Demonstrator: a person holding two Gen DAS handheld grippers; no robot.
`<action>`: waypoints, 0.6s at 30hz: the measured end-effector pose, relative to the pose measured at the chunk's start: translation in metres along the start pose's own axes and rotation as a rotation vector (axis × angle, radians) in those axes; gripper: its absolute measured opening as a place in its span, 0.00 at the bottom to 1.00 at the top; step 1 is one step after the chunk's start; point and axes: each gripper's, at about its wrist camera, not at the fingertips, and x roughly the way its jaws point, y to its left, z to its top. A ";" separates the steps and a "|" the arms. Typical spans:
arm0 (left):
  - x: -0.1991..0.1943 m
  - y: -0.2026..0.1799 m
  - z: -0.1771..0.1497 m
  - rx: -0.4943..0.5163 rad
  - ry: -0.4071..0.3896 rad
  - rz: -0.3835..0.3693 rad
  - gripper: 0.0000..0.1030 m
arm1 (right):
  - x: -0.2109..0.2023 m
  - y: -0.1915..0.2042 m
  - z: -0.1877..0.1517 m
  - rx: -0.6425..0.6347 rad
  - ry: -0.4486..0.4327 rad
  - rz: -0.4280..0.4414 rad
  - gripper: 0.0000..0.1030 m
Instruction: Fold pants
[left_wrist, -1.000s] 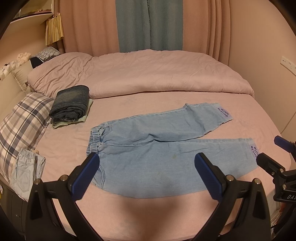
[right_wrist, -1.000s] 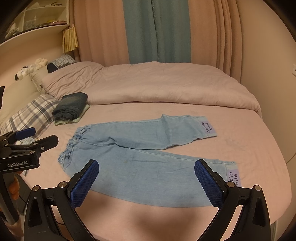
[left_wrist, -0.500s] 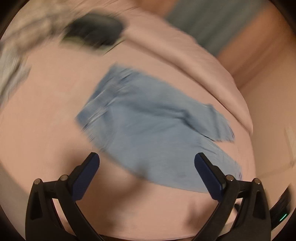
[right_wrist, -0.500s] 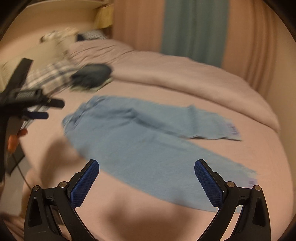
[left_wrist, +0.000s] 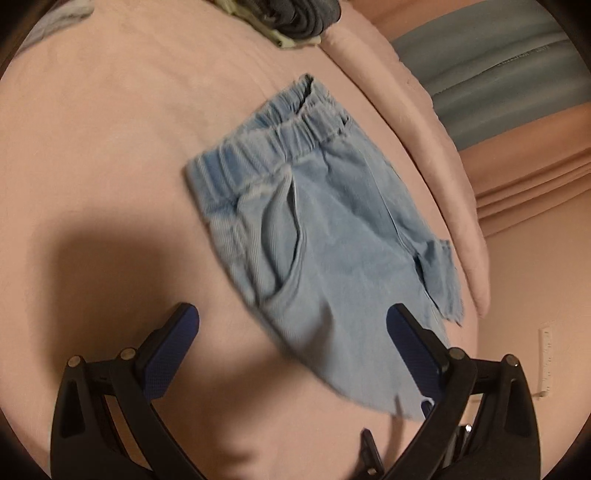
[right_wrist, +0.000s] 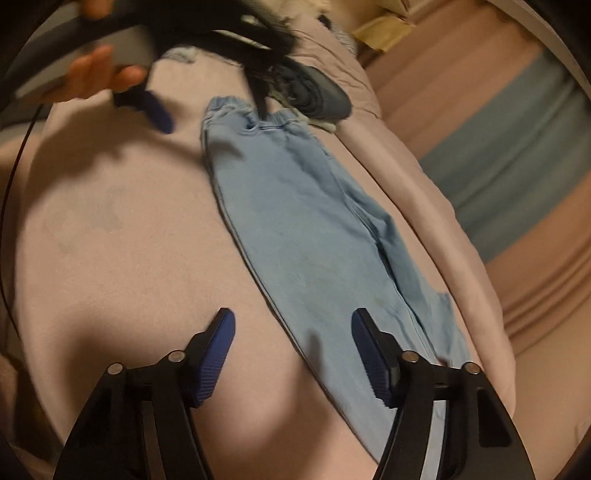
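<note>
Tongs (right_wrist: 291, 358) closing over pale-blue pants (right_wrist: 295, 221); no label legible.

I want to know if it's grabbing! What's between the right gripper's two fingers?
In the right wrist view, the right gripper has only pink bedsheet and the light-blue pants' edge between them.

I count one pair of light blue pants (left_wrist: 325, 236) on the bed (left_wrist: 110, 147), one stack of folded clothes (left_wrist: 295, 18) at its far edge, and two tongs: left (left_wrist: 291, 325), right (right_wrist: 291, 332).
</note>
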 end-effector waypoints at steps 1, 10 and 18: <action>0.001 -0.002 0.002 0.007 -0.020 0.017 0.87 | 0.003 0.000 0.002 -0.011 -0.006 -0.005 0.55; -0.003 0.010 0.010 0.002 -0.031 -0.025 0.12 | 0.008 -0.010 0.017 0.048 0.011 0.048 0.04; -0.007 0.026 0.002 -0.019 -0.001 0.020 0.19 | 0.006 -0.007 0.012 0.072 0.027 0.143 0.04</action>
